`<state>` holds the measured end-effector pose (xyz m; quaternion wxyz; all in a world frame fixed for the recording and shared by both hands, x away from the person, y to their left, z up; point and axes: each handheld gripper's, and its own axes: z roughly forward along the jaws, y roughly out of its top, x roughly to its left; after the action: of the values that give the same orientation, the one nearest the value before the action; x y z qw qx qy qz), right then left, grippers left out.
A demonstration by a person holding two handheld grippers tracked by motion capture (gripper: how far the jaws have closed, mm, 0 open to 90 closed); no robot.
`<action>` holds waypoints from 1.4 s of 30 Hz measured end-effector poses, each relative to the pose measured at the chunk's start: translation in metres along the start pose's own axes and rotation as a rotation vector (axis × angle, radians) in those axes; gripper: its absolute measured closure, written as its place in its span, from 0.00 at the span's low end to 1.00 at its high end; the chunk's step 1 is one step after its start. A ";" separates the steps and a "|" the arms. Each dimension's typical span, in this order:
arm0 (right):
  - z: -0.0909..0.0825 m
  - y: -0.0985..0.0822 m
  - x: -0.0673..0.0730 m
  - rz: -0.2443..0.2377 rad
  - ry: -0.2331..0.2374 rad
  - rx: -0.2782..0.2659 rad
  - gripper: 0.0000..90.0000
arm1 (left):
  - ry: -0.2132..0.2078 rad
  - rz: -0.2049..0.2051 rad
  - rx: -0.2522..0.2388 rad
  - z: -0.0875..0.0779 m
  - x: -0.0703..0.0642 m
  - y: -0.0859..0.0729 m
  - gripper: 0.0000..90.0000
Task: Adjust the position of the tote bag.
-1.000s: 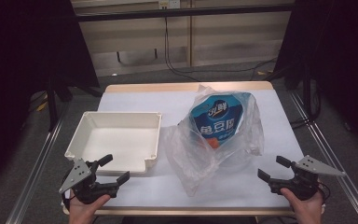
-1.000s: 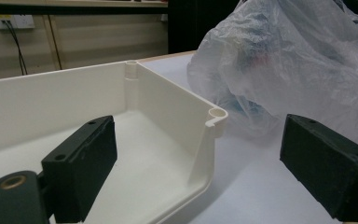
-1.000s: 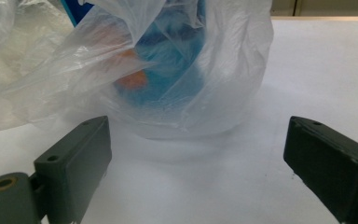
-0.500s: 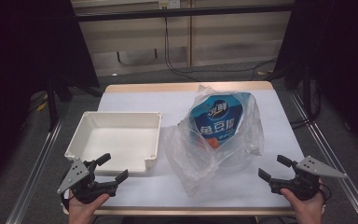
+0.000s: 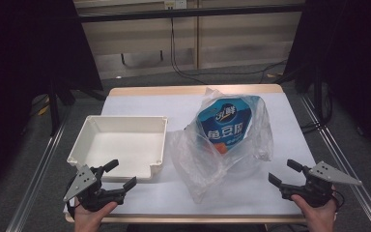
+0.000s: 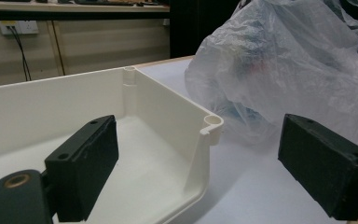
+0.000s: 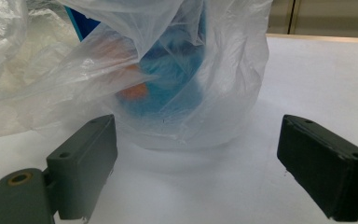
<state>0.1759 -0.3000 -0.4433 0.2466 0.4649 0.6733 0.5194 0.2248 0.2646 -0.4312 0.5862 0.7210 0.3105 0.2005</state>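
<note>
A clear plastic bag lies in the middle of the white table with a blue snack packet inside it. An empty white tray sits to its left. My left gripper is held open at the table's near left edge, just in front of the tray's near right corner, with the bag beyond to the right. My right gripper is open at the near right edge, facing the bag and the blue packet from a short way off. Both grippers are empty.
The white-covered table has bare surface at the right and along its near edge. Metal rails run along both sides. Dark curtains and a cable lie on the floor beyond the far edge.
</note>
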 end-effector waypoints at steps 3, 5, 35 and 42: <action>0.001 0.001 0.002 -0.009 0.007 0.004 0.16 | -0.008 0.005 0.005 0.001 -0.002 0.000 0.15; 0.002 0.002 0.002 -0.017 0.016 0.015 0.17 | -0.012 0.005 0.001 0.002 -0.004 0.001 0.16; -0.015 0.031 0.032 -0.116 0.143 -0.009 0.38 | -0.173 0.054 0.055 0.022 -0.044 0.017 0.23; -0.021 0.042 0.038 -0.141 0.167 -0.002 0.47 | -0.221 0.065 0.079 0.029 -0.052 0.023 0.29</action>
<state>0.1573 -0.2757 -0.3916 0.2262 0.3712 0.7219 0.5384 0.2108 0.2048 -0.4116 0.5812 0.7709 0.2281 0.1263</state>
